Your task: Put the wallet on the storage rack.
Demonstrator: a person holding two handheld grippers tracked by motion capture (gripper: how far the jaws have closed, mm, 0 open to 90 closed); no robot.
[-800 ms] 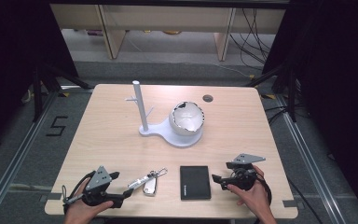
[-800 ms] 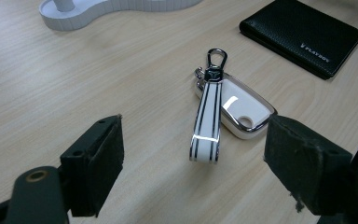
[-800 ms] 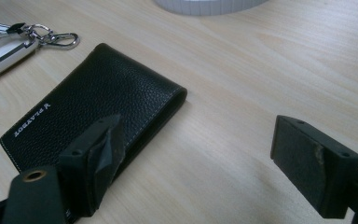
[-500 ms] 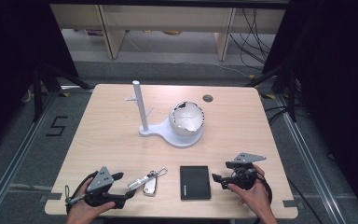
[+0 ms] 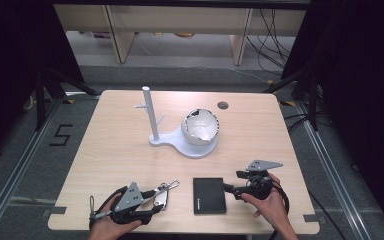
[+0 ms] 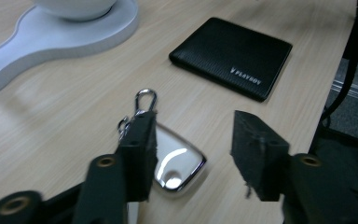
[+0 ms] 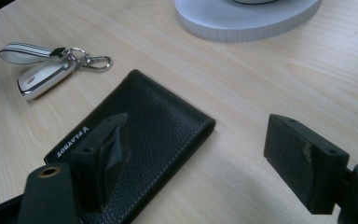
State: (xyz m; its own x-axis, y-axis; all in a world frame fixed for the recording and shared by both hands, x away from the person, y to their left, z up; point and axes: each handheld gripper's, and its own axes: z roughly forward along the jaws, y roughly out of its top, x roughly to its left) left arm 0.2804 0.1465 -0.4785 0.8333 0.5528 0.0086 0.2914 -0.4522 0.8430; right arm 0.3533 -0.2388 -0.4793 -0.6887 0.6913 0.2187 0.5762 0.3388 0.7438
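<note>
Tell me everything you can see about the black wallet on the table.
The black wallet is a closed, flat rectangle that looks like grained leather, with light stitching along its edge and silver PLAYBOY lettering near one corner. It lies flat on the wooden table near the front edge, between the key fob and the right gripper. That gripper's open jaws stand at its right edge, one over the cover; whether it touches is unclear.

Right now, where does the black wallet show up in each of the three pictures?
High view: the black wallet lies near the table's front edge, right of centre.
Left gripper view: upper right, beyond the open jaws.
Right gripper view: lower left, partly under one jaw.
Shared landmark: the silver key fob lying beside it.
</note>
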